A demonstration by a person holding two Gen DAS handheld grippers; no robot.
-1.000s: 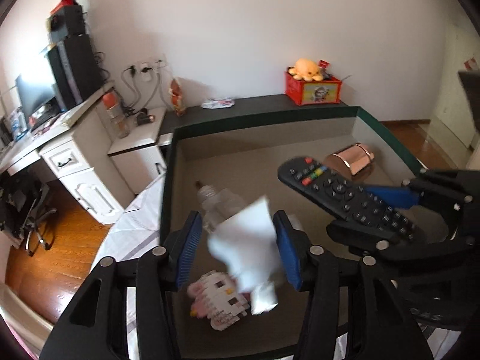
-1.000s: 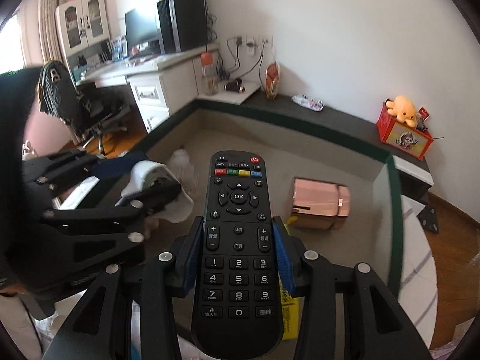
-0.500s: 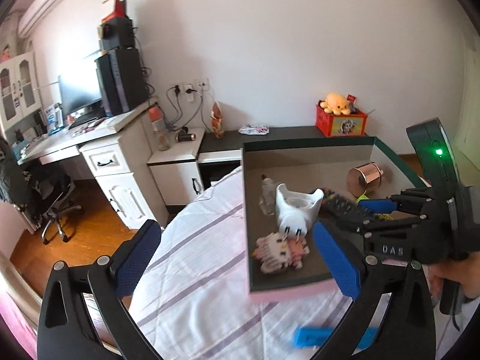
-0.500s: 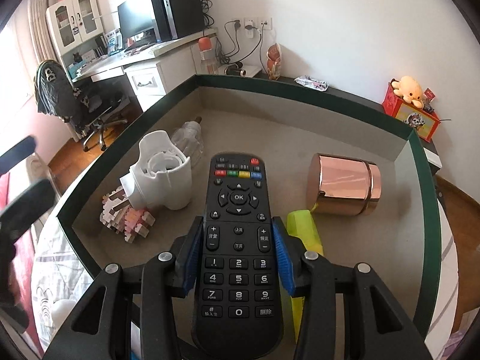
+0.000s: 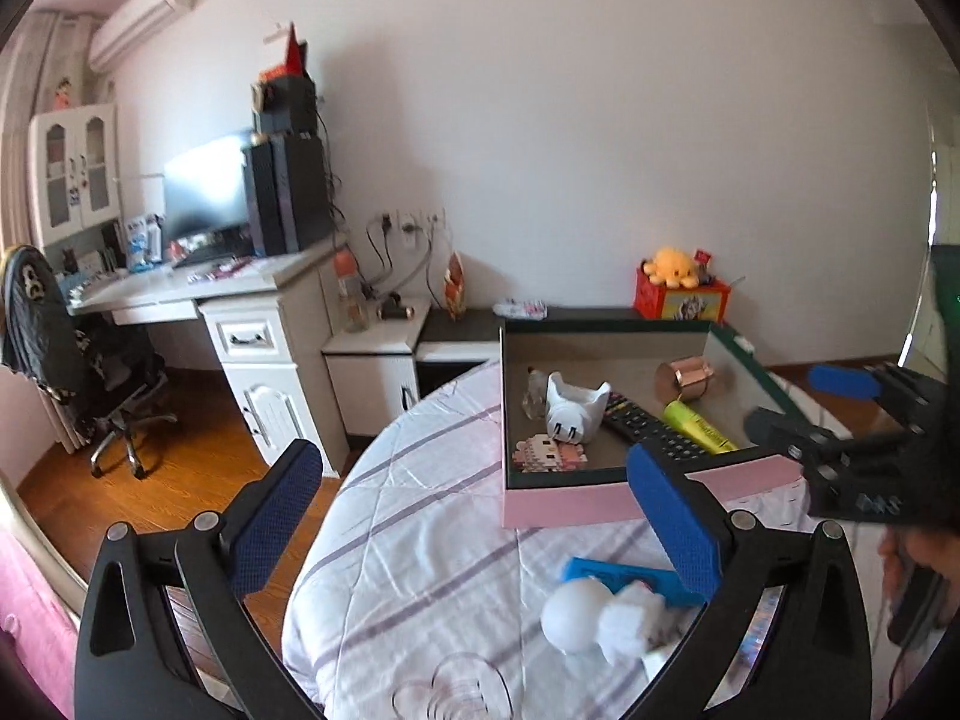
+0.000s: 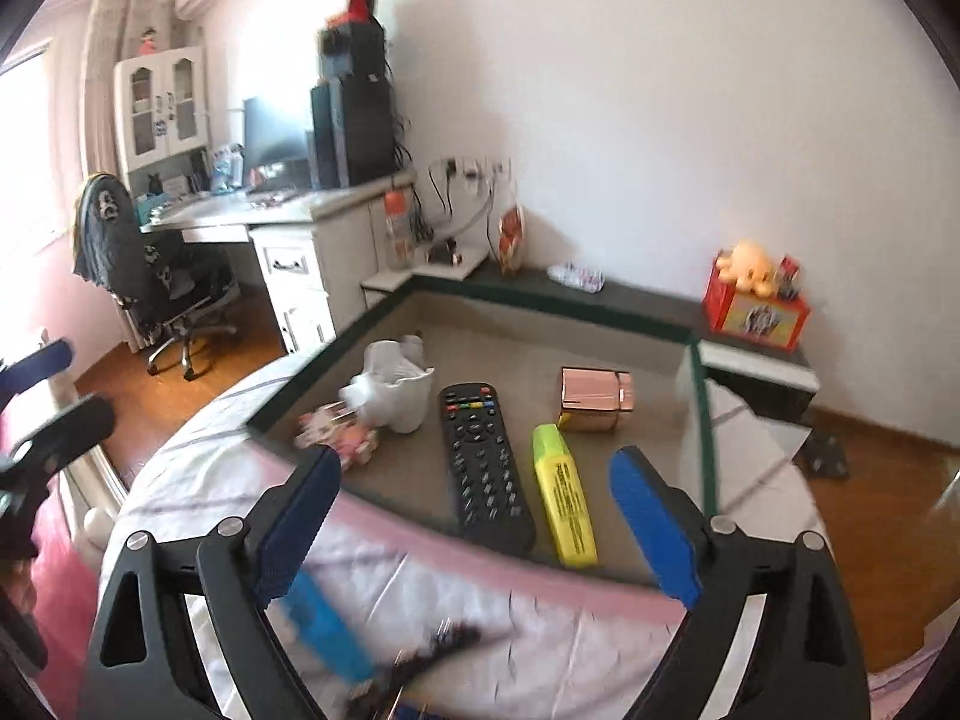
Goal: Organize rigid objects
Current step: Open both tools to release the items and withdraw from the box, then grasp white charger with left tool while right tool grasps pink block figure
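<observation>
1. Pulling clear of the shallow pink-sided, grey-floored box [image 6: 699,396] is the step in hand, I judge: both grippers sit near the camera side of it, over the white quilt with grey stripes [image 5: 420,516].
2. The right gripper [image 6: 474,516] has just been opening; its blue pads stand wide with nothing pressed between them. The black remote control [image 6: 483,456] lies flat on the box floor beyond the pads, its near end close to the near wall.
3. The left gripper [image 5: 474,516] is spread wide and empty too. The white plug-in adapter [image 5: 573,411] rests in the left part of the box, touching the pink-and-white block figure [image 5: 549,453] in front of it.
4. Also inside: a yellow highlighter pen [image 6: 564,495] just right of the remote, and a copper-coloured cylinder tin [image 6: 594,399] lying on its side farther back.
5. Still outside, near the left gripper on the quilt: a flat blue plastic piece [image 5: 618,576] and a white ball-shaped item [image 5: 576,606], partly blurred.
6. To do this well, keep the pads wide and lift away along the remote's length so no finger drags it or nudges the highlighter.
7. Next, I would take one loose piece per hand, squaring the pads across its narrow sides, and aim for the bare floor at the box's right, well apart from the tin, which could roll.
</observation>
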